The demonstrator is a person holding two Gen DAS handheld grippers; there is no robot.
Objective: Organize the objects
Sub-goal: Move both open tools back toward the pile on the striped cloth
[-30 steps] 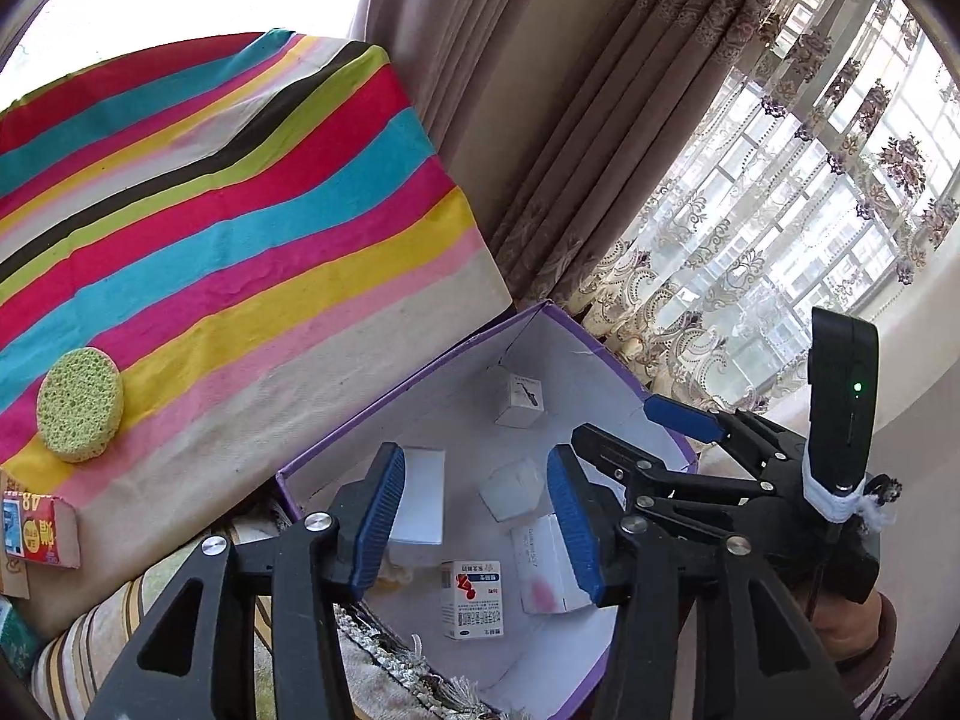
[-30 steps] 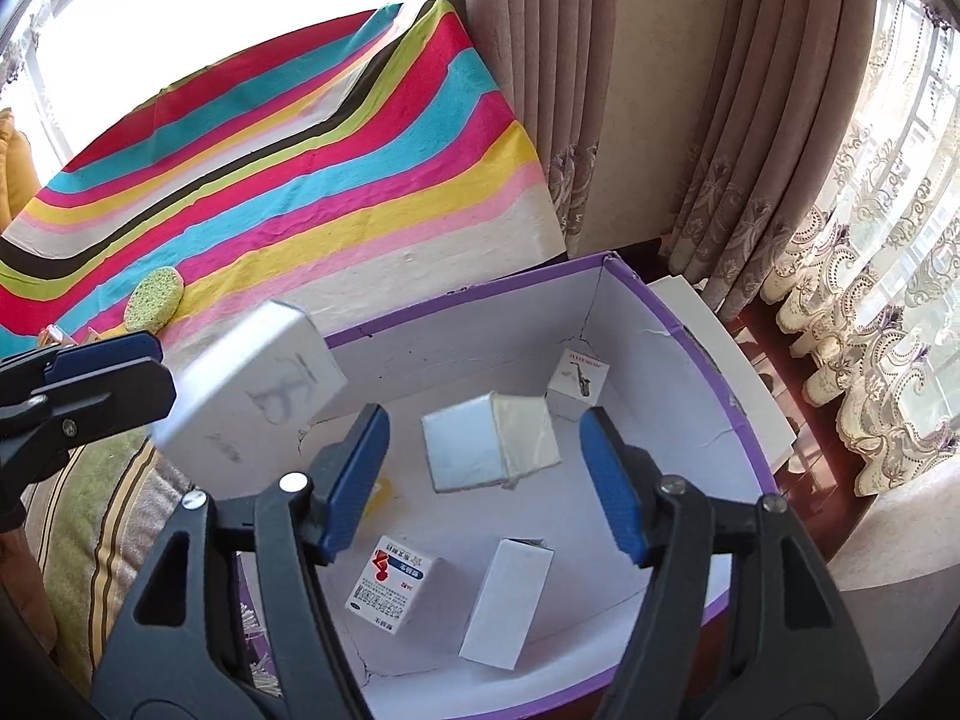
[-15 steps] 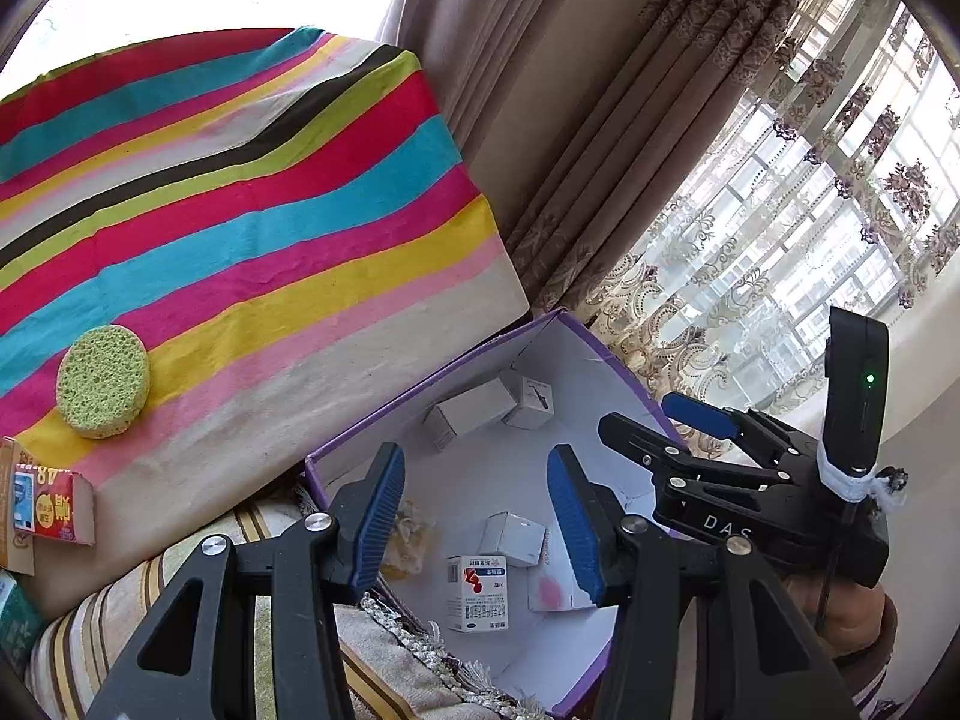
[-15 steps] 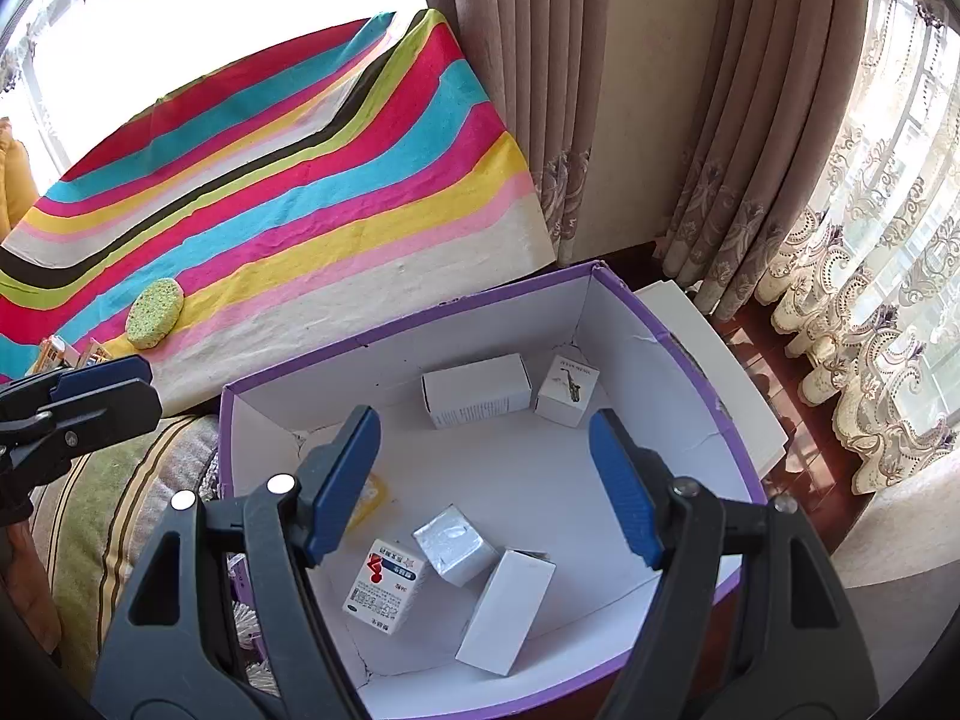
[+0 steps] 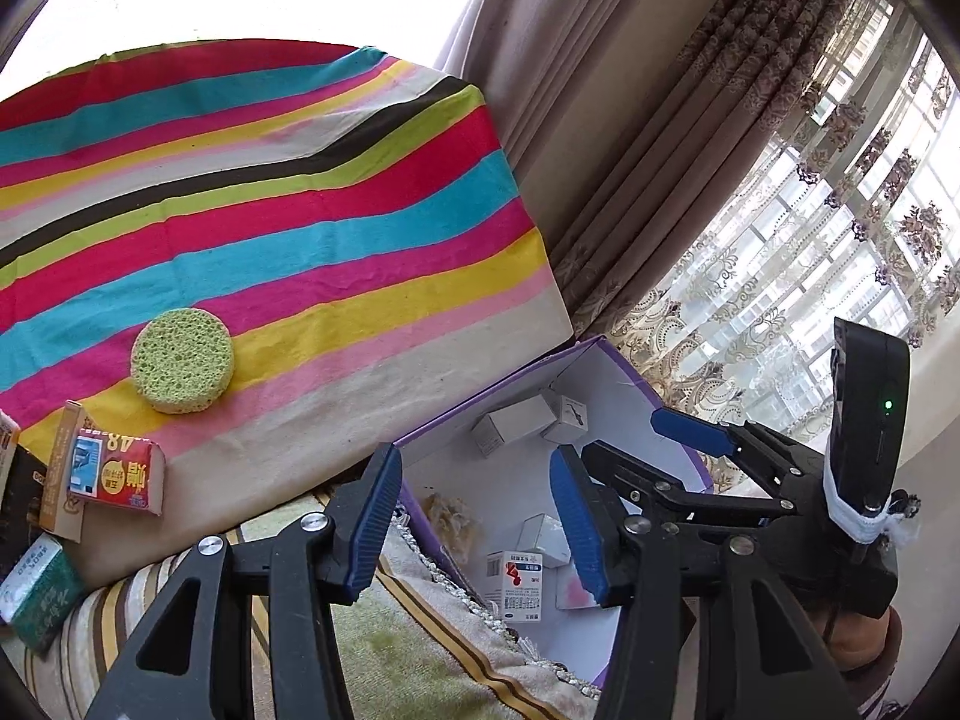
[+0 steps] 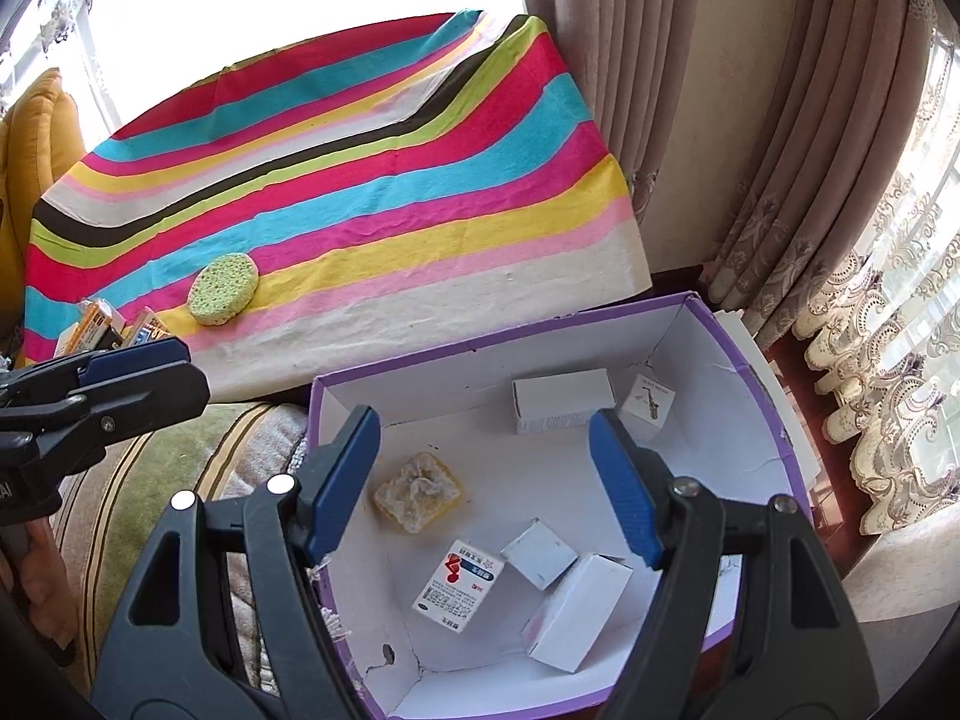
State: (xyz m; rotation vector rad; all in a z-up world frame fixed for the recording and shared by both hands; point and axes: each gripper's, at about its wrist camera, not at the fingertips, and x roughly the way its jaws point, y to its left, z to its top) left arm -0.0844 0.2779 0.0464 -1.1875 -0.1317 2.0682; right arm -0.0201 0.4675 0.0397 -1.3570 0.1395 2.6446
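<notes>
Striped cloth (image 5: 288,228) now fills more of my view; both boxes dropped into the bin (image 6: 690,324), left gripper (image 5: 474,531) and right gripper (image 6: 486,480) apart, empty; sponge (image 5: 182,360) next.

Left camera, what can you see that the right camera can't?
Only the left camera shows the whole red packet and the green packet lying on the near edge of the striped cloth, plus the right claw from the side.

Only the right camera shows the yellow scrubber clearly, all of the long white carton and the yellow cushion.

Both show the round green sponge on the cloth, the purple box holding small cartons, and empty open claws.
</notes>
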